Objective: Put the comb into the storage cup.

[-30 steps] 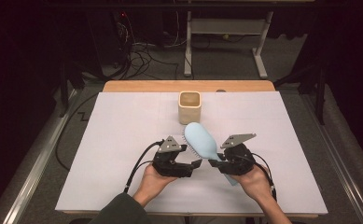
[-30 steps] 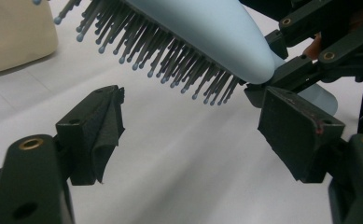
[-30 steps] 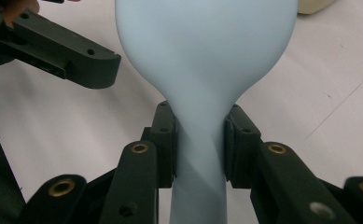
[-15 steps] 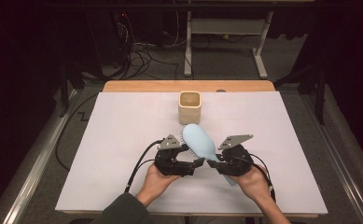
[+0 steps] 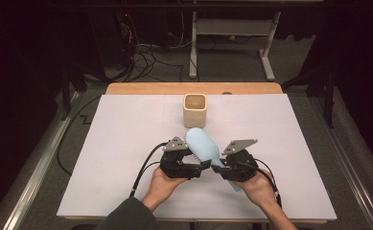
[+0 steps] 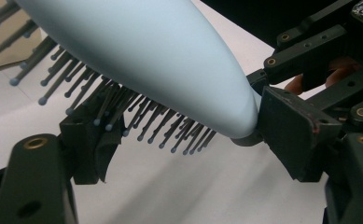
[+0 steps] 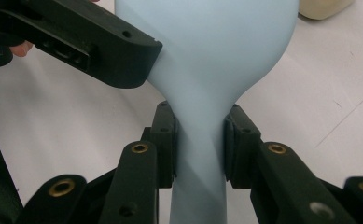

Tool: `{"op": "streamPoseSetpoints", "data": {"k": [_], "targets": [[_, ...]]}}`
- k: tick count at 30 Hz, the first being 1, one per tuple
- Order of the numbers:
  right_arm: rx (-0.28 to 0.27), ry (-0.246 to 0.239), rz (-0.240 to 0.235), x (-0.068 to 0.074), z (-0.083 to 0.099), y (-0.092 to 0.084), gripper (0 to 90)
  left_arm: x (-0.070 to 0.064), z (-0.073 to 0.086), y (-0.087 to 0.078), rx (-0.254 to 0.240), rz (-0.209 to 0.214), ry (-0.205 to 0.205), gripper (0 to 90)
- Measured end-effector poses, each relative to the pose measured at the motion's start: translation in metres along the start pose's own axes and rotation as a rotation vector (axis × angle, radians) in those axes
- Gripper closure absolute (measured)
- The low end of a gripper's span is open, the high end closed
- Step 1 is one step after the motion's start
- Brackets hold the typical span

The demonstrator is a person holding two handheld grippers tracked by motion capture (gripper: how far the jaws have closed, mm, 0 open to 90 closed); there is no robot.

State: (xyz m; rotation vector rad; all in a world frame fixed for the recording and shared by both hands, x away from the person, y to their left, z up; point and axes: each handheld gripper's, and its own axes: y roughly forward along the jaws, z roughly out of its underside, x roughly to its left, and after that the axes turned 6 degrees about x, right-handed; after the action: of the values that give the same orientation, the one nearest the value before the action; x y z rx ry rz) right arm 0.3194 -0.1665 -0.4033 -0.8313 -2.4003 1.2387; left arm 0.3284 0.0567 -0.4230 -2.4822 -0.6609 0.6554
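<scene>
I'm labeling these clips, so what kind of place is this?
Probably a lab or recording workstation: a table under a white sheet, loose cables on the floor behind it, and a metal desk frame against a dark background.

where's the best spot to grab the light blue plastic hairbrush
Probably the narrow neck where the handle meets the head of the light blue plastic hairbrush, coming from the handle end with one jaw on each flat side. The right tongs clamp there now; the bristles give poor purchase.

Two black grippers, the left gripper [image 5: 199, 167] and the right gripper [image 5: 219, 168], are fitted with brass-coloured screws, grey three-cornered plates and black cables; a dark green sleeve [image 5: 126, 216] is worn.
</scene>
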Motion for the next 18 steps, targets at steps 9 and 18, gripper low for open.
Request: {"op": "streamPoseSetpoints", "data": {"k": [9,18], "targets": [[0.001,-0.017,0.010,0.0036,-0.0023,0.0024,70.5,0.0013,-0.0009,0.0009,-0.006,0.015,-0.033,25.6],[-0.004,-0.021,0.011,0.0050,-0.0037,0.0032,70.5,0.0023,-0.0044,0.0055,-0.020,0.026,-0.071,26.0]]}}
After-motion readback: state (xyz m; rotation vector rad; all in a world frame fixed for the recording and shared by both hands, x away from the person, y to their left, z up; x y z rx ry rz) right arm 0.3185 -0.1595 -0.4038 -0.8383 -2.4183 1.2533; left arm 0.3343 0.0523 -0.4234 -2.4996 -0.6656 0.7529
